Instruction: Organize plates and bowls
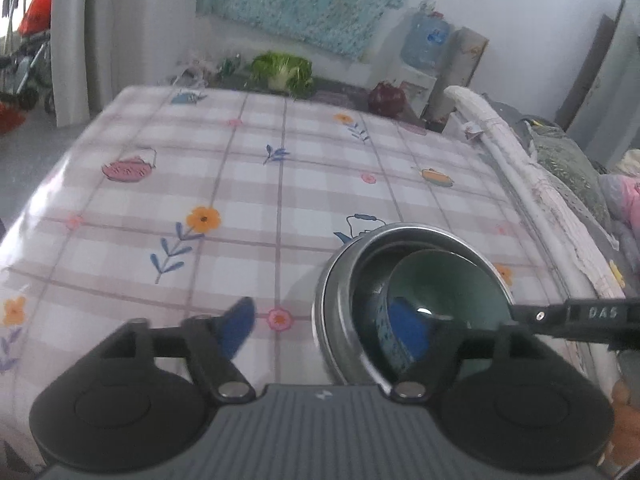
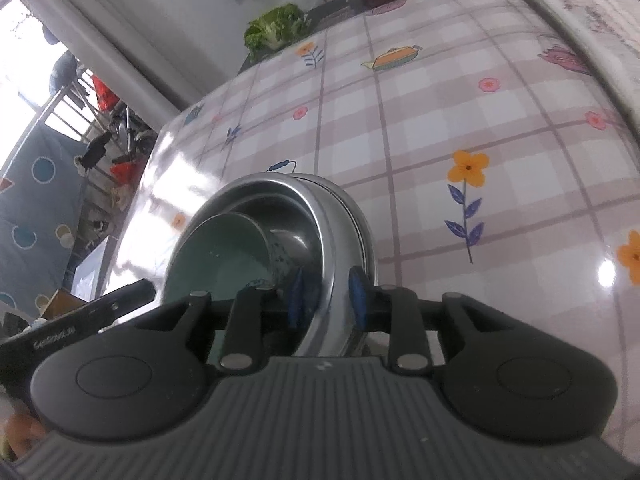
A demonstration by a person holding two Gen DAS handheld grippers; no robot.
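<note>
A checked tablecloth [image 1: 248, 184] printed with flowers and teapots covers the table. Beyond its far edge lie a leafy cabbage [image 1: 282, 70] and a dark red bag [image 1: 386, 98], well apart.

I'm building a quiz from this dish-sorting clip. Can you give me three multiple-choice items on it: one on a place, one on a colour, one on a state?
1. Where does the green bowl sit?
A. Inside the metal bowl
B. Alone on the tablecloth
C. Upside down on the floor

2. What colour are the gripper pads?
A. Red
B. Blue
C. Yellow

3. How does the left gripper stand?
A. Shut on a spoon
B. Jaws wide, one finger inside the bowls, one outside
C. Out of view

Answers:
1 A, the metal rim rings the green bowl in both views.
2 B, the left finger pad is blue, as are the right gripper pads.
3 B, its fingers stand far apart across the metal rim.
</note>
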